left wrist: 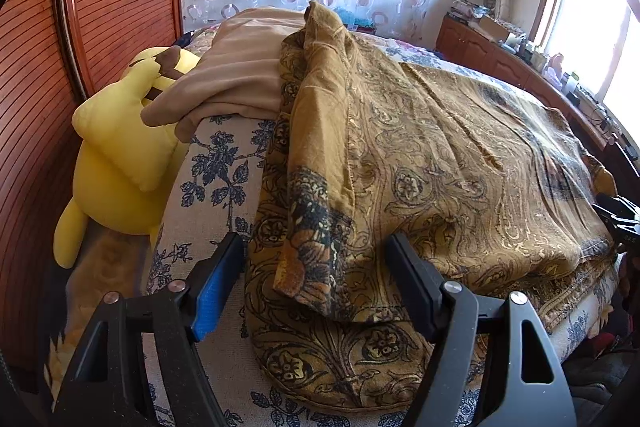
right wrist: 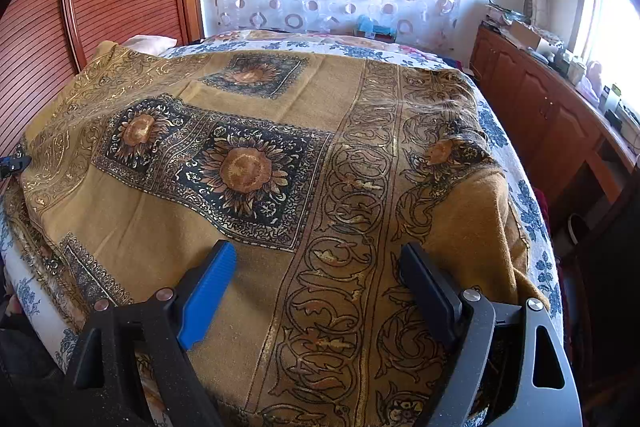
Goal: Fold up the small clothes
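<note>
While the mustard-gold paisley-printed cloth garment [left wrist: 420, 147] lies spread on the blue-floral bed sheet [left wrist: 208, 179], both the left gripper [left wrist: 316, 259] and the right gripper [right wrist: 320, 267] hover over it, jaws wide, holding nothing. Best pinch matching hem corners, then lift evenly.

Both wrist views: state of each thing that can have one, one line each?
Patterned garment: spread on the bed, left side folded inward, sleeve lying on top.
Beige garment: loosely folded, lying at the far left of the bed.
Yellow plush toy: lying beside the bed.
Left hand-held gripper: open, jaws either side of the sleeve cuff, not pressing.
Right hand-held gripper: open above the fabric, holding nothing.
</note>
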The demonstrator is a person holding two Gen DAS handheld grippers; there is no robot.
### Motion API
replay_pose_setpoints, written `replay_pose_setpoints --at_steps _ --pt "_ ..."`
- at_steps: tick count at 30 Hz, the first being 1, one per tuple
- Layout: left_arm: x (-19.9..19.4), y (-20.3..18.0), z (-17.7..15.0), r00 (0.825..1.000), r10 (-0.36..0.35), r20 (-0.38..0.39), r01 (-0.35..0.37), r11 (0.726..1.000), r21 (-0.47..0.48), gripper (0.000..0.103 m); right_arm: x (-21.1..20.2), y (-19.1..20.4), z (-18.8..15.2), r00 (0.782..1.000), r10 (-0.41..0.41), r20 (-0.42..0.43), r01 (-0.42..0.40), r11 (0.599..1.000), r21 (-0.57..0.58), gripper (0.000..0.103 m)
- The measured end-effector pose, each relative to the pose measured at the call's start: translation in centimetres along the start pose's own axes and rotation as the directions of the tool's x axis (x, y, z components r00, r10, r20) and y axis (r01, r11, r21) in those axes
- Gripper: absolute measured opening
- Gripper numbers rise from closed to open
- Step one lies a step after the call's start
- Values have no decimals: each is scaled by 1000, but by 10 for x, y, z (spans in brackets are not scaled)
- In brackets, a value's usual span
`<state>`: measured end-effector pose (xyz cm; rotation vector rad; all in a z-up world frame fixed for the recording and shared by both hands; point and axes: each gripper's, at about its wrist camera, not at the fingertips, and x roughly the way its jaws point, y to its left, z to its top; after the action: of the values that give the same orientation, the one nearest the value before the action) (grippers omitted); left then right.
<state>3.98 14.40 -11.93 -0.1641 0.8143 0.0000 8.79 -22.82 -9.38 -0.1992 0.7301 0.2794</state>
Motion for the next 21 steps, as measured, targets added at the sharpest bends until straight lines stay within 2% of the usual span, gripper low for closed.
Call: replay_pose_setpoints --at_steps 2,3,5,6,7,10,18,21 --pt "-2 0 0 1000 -24 4 24 1000 -5 56 0 0 0 1000 0 0 0 1000 0 86" --pt "-3 0 0 1000 -29 6 29 1000 -9 52 0 0 0 1000 0 0 0 1000 0 86" --pt "-3 2 0 999 -44 9 45 999 -21 31 0 0 0 1000 0 0 0 1000 0 86" --pt "-3 2 0 999 -52 9 52 998 -28 24 0 0 0 1000 0 0 0 1000 1 86" --pt "-4 4 1 998 -64 12 64 997 -36 10 0 0 0 1000 0 0 0 1000 1 86" --pt "-12 0 4 996 -82 44 83 996 -29 7 0 0 0 1000 0 0 0 1000 0 86" --pt "-38 -23 24 988 -102 118 101 995 17 6 -1 0 -1 1000 2 0 -2 1000 0 86" --pt "-48 -34 35 979 -138 150 134 990 38 6 -1 0 -1 1000 2 0 -2 1000 1 86"
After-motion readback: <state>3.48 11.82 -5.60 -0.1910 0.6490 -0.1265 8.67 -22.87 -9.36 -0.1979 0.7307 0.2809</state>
